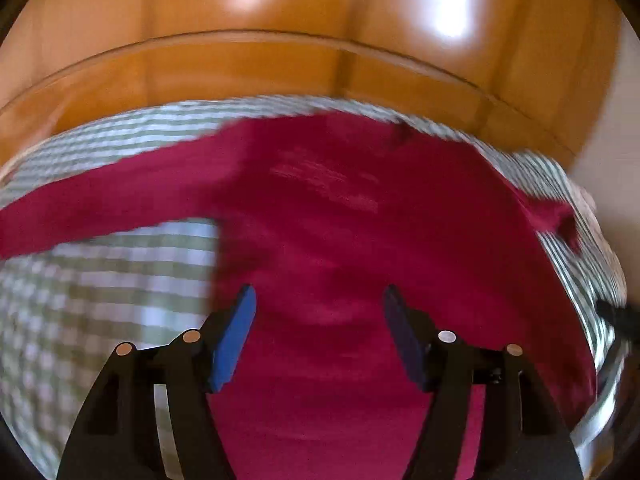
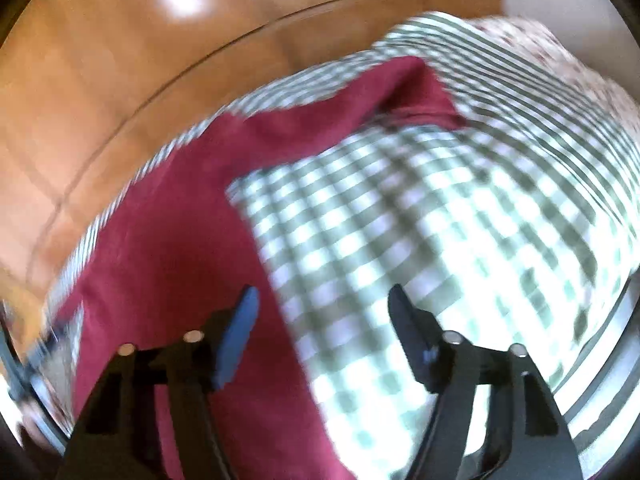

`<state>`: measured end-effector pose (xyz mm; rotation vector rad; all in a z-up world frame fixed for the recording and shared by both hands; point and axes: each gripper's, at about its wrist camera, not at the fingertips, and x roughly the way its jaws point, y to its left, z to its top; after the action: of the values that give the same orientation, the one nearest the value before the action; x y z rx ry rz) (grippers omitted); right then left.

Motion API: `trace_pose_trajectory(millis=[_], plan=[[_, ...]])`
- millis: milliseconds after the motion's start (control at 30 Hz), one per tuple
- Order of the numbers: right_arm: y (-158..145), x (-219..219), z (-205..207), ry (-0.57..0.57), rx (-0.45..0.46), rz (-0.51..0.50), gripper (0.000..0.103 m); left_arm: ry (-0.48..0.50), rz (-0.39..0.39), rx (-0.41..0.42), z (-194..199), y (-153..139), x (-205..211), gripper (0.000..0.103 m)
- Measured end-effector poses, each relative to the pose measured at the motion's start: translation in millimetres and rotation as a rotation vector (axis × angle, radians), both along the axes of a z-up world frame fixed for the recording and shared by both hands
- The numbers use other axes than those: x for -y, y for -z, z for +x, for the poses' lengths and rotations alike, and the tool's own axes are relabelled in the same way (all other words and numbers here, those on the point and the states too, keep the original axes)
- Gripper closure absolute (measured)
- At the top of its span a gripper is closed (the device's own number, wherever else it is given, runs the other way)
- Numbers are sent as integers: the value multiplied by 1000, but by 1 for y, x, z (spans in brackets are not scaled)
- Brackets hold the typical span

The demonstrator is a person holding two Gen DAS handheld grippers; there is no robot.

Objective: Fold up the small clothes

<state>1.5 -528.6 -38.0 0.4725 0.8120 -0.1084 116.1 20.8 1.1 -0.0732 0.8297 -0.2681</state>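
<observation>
We see a red shirt point(image 1: 340, 216) spread flat on a green checked cloth point(image 1: 100, 288), one sleeve reaching out to the side. Our left gripper point(image 1: 319, 300) hangs over the shirt's body, jaws wide apart, nothing in them. Our right gripper point(image 2: 323, 300) is released too, above the shirt's point(image 2: 168, 248) edge where it meets the cloth point(image 2: 440, 220). Both views are blurred. A wooden board point(image 1: 280, 52) rises beyond.

A green-checked cover point(image 2: 400, 240) lies before a glossy wooden board point(image 1: 280, 12)
</observation>
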Motion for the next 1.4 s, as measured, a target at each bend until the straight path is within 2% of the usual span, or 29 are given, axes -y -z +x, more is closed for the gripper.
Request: trace_pose_trajectory(millis=[100, 200, 300, 400, 467, 500, 533, 567, 600, 700, 767, 800, 867, 1000, 1067, 1100, 1133, 1233, 1300, 1333, 1400], plan=[[-4, 43, 23, 116, 19, -2, 47, 62, 89, 13, -5, 14, 39, 38], [-1, 78, 55, 188, 2, -9, 41, 90, 142, -22, -6, 32, 56, 38], [13, 112, 84, 211, 8, 233, 41, 69, 114, -29, -5, 42, 49, 35], [23, 133, 103, 279, 56, 389, 42, 48, 70, -42, -4, 45, 43, 33], [28, 143, 120, 304, 61, 435, 48, 41, 67, -42, -6, 45, 44, 33], [27, 147, 129, 312, 55, 423, 59, 42, 76, -41, -7, 45, 44, 33], [25, 150, 135, 306, 43, 406, 79, 43, 80, -40, -7, 45, 46, 33], [18, 150, 146, 280, 5, 341, 94, 44, 78, -40, -8, 46, 46, 33], [5, 148, 150, 261, -7, 252, 97, 48, 75, -42, -7, 46, 46, 33], [-50, 143, 145, 187, 57, -40, 97, 59, 65, -49, -6, 47, 43, 33], [-88, 142, 143, 191, 95, -266, 97, 60, 57, -56, -5, 48, 43, 32], [-98, 143, 144, 197, 99, -339, 97, 60, 59, -60, -4, 48, 43, 32], [-110, 151, 158, 228, 69, -479, 97, 59, 65, -65, -3, 48, 45, 30], [-94, 164, 193, 274, -15, -614, 97, 63, 76, -81, -1, 47, 47, 29], [-74, 164, 211, 274, -79, -641, 95, 64, 77, -85, -1, 46, 46, 29], [-65, 163, 215, 270, -110, -624, 85, 65, 79, -89, -1, 45, 45, 29], [-58, 165, 220, 266, -118, -596, 65, 66, 79, -93, -2, 44, 45, 29], [-54, 145, 199, 234, -52, -541, 36, 57, 81, -99, -9, 35, 37, 29], [-50, 126, 184, 127, -38, -434, 35, 17, 70, -99, -17, 28, 20, 29], [-46, 112, 168, 35, -38, -336, 35, 2, 66, -100, -20, 26, 14, 29], [-41, 84, 141, -107, -39, -219, 35, -57, 64, -101, -31, 21, -7, 29]])
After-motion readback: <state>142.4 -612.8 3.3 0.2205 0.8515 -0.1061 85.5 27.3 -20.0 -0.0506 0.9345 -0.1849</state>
